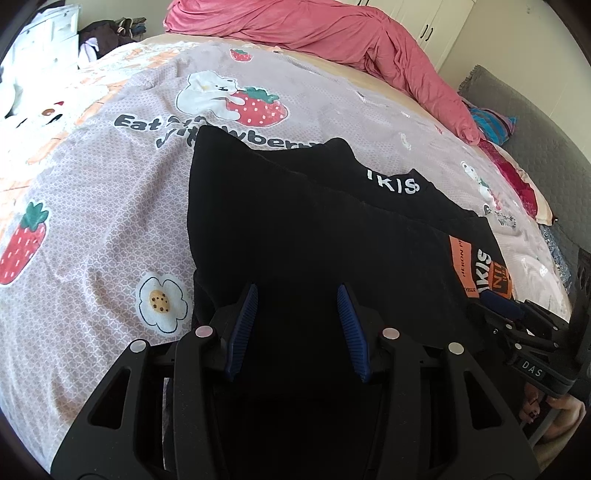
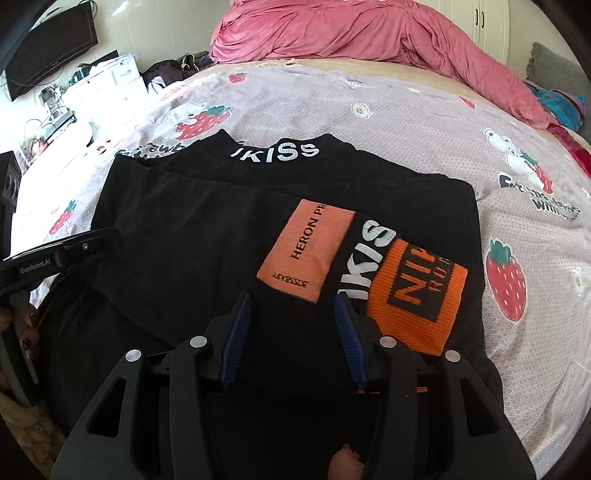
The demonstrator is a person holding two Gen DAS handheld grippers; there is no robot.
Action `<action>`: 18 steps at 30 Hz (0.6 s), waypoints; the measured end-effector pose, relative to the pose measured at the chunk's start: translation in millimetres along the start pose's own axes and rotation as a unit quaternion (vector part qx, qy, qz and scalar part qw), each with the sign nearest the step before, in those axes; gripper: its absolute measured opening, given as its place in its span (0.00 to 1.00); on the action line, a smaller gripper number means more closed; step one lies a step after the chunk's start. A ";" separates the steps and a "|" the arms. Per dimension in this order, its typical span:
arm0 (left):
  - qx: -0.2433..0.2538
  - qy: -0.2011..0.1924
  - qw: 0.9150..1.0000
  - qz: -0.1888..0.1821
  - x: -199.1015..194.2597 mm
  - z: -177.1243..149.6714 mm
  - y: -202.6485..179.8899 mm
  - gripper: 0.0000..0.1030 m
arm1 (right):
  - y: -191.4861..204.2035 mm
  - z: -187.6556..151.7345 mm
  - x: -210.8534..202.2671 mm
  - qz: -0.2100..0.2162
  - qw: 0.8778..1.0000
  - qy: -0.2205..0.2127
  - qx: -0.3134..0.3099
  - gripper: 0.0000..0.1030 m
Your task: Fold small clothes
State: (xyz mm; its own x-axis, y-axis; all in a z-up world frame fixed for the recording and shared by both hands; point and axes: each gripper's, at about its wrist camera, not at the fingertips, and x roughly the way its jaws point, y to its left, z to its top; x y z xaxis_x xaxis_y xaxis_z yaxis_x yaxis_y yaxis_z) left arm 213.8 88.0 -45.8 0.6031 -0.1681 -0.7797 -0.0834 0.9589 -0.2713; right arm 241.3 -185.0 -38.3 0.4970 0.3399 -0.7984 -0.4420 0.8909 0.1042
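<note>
Black shirt (image 2: 207, 236) part-folded, mid-frame on the bed (image 2: 424, 122).

Soft dark knit, sleeves seemingly laid inward to square it; orange patch (image 2: 306, 251) and ribbed orange cuff (image 2: 417, 295) on top, lower right. Left hand-held gripper (image 1: 297, 325) and right hand-held gripper (image 2: 293, 338) both spread apart over the near hem, gripping nothing, probably poised for the next fold. Strawberry-print sheet beneath; pink blanket (image 2: 369, 33) along the top.

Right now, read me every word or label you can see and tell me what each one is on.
"IKISS": collar of the black garment.
"HERON PR": orange patch; its smaller line is blurred.
"NI", cut off: orange cuff.
"Eat", "with": strawberry bedsheet, partly covered.
"DAS": right tool.
"GenRobot.AI": left tool.
</note>
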 end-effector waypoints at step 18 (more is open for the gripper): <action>-0.009 -0.003 1.000 -0.007 -8.1 -1.1 -1.1 0.40 | -7.4 0.9 -31.4 0.011 0.999 -0.043 0.016 0.70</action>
State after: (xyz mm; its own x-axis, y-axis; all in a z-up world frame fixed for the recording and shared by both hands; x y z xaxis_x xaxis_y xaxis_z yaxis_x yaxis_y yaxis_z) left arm 208.2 88.1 -39.8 0.6091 -0.1800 -0.7724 -0.0898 0.9520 -0.2927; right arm 229.7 -202.0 -13.5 0.5499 0.3836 -0.7420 -0.4305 0.8914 0.1418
